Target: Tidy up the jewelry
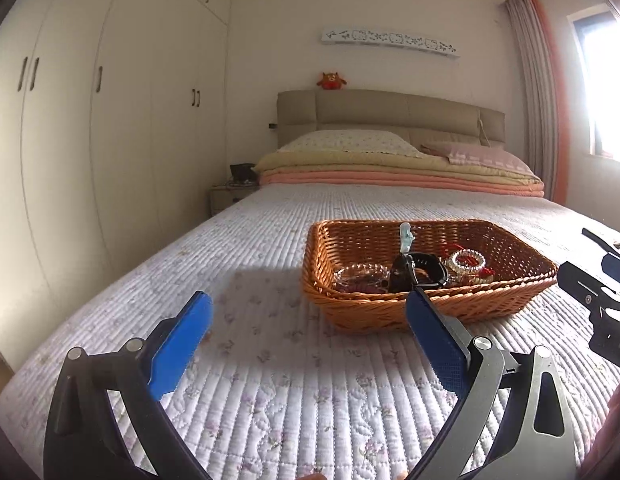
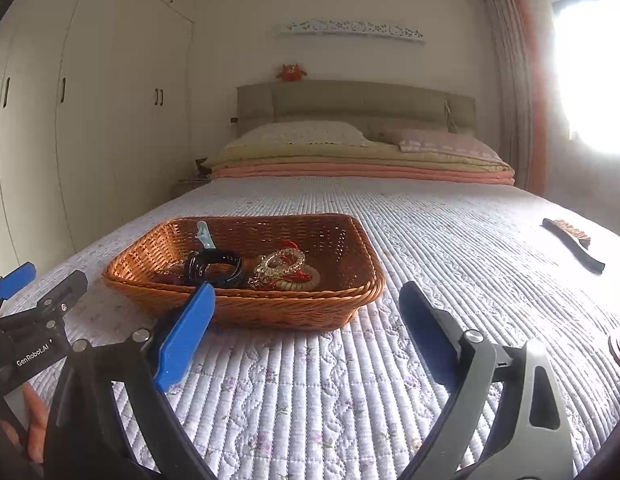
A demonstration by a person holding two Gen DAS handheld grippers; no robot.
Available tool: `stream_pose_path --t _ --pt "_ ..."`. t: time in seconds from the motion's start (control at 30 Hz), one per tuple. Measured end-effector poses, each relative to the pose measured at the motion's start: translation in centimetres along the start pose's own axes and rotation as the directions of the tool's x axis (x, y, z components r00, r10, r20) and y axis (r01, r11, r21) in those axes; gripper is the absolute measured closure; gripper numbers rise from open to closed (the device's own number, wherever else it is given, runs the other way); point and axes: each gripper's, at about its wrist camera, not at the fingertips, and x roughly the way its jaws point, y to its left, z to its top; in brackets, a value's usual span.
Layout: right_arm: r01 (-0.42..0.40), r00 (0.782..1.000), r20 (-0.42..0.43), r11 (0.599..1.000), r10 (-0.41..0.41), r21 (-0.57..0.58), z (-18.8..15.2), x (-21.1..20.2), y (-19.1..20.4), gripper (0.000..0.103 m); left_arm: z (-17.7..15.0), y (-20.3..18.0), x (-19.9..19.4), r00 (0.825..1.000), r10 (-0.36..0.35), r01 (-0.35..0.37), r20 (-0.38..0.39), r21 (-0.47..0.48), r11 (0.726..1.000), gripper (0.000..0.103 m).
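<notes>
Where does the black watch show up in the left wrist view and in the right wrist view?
Left wrist: black watch right of centre, in the wicker basket.
Right wrist: left of centre, inside the basket.
Shared landmark: the red plush toy on the headboard.

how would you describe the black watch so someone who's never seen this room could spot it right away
On the quilted bed sits an orange wicker basket holding a small heap of jewelry. The black watch lies near the middle of it, by a pale blue clip. It is the only black piece, a thick looped strap among clear, gold and red bangles.
</notes>
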Motion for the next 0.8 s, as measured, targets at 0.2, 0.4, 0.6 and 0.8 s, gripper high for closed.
stream_pose_path --t 0.2,0.4,0.6,0.8 --pt "-0.005 1.0 0.013 1.0 0.004 0.016 -0.1 -0.2 -0.1 0.013 0.1 -0.7 -0.7 1.0 0.005 -0.006 0.03 0.027 1.0 0.009" --pt "-0.005 1.0 0.005 0.999 0.005 0.033 0.0 -0.2 -0.3 0.012 0.1 -1.1 -1.0 0.999 0.004 -0.006 0.035 0.048 0.999 0.008" --pt "-0.005 1.0 0.004 0.999 0.005 0.04 0.0 -0.2 -0.2 0.009 0.1 -0.9 -0.8 1.0 0.005 -0.006 0.027 0.038 0.999 0.008" --pt "0.0 1.0 0.001 0.999 0.0 0.033 -0.1 -0.1 0.1 0.009 0.1 -0.9 -0.7 1.0 0.005 -0.006 0.024 0.038 0.999 0.008"
